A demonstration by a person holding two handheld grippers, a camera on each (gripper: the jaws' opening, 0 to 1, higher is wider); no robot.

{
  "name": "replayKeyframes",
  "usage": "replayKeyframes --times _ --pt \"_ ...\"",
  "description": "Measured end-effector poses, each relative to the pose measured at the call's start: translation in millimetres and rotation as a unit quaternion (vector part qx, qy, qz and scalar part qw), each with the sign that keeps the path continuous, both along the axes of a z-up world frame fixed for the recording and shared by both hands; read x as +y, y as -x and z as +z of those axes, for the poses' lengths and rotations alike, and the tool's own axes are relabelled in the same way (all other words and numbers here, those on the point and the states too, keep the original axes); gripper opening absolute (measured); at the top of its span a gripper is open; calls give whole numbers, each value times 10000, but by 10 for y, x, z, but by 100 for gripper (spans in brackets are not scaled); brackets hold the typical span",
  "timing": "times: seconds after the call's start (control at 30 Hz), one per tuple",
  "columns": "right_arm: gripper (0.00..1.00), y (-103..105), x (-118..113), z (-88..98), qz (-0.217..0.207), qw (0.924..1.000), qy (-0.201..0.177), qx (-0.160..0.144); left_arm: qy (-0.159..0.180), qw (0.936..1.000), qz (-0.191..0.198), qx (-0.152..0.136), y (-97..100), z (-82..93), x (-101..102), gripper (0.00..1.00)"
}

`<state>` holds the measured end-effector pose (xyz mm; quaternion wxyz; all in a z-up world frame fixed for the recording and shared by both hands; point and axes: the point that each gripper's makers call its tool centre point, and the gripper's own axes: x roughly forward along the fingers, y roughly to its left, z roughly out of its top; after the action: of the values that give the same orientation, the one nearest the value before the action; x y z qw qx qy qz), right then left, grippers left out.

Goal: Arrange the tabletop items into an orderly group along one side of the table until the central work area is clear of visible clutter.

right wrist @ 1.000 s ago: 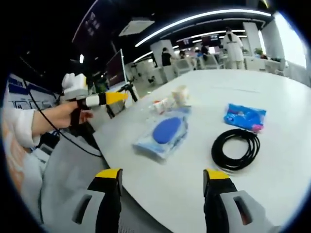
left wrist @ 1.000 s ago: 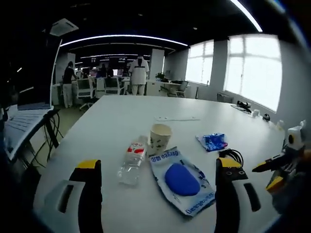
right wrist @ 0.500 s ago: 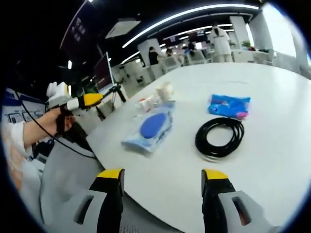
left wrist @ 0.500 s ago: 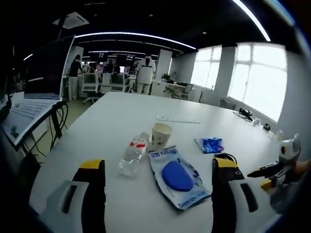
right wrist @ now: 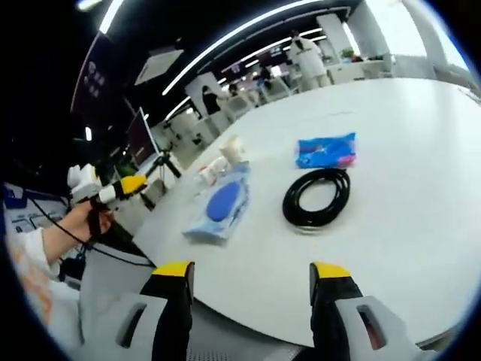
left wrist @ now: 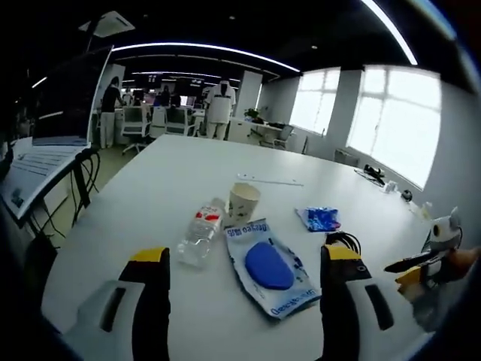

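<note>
On the white table lie a clear plastic bottle, a paper cup, a white pouch with a blue pad, a blue packet and a black cable coil. My left gripper hovers open at the near table edge, a little short of the bottle and pouch. My right gripper is open and empty above another edge, facing the cable coil, blue packet, pouch, cup and bottle. Each gripper appears in the other's view: right gripper, left gripper.
A thin white strip lies farther along the table, with small dark items near the window-side edge. A stand with a laptop and hanging cables is left of the table. Chairs and standing people fill the back of the room.
Both cameras have shifted: the right gripper view now sits higher and farther from the items, and the left gripper view has drawn back slightly. The table items have not moved.
</note>
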<state>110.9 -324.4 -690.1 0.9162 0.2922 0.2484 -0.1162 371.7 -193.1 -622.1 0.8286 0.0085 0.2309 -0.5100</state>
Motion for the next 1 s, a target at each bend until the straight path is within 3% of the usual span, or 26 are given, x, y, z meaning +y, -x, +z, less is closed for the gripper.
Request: replayKeyframes --times 0.23,0.37,0.57,0.73,0.8,1.0 --pt "63 20 -9 15 -272 9996 -64 -65 -22 10000 10 97 -79 -9 83 83" --pt "63 44 47 -4 -335 9994 -113 -39 -438 9989 -69 167 -117 -162 142 77" --pt "63 71 112 13 -410 9991 -141 15 -750 9962 -86 443 -267 -310 105 77" --pt "62 96 216 -11 -378 9991 -183 95 -1142 9912 -392 542 -355 -454 -26 77" --pt "62 119 252 -9 -356 9991 -174 126 -1403 9862 -704 518 -382 -518 -130 78" --pt "61 187 202 -6 -518 9984 -198 141 -1714 9786 -1010 530 -541 -613 -418 76"
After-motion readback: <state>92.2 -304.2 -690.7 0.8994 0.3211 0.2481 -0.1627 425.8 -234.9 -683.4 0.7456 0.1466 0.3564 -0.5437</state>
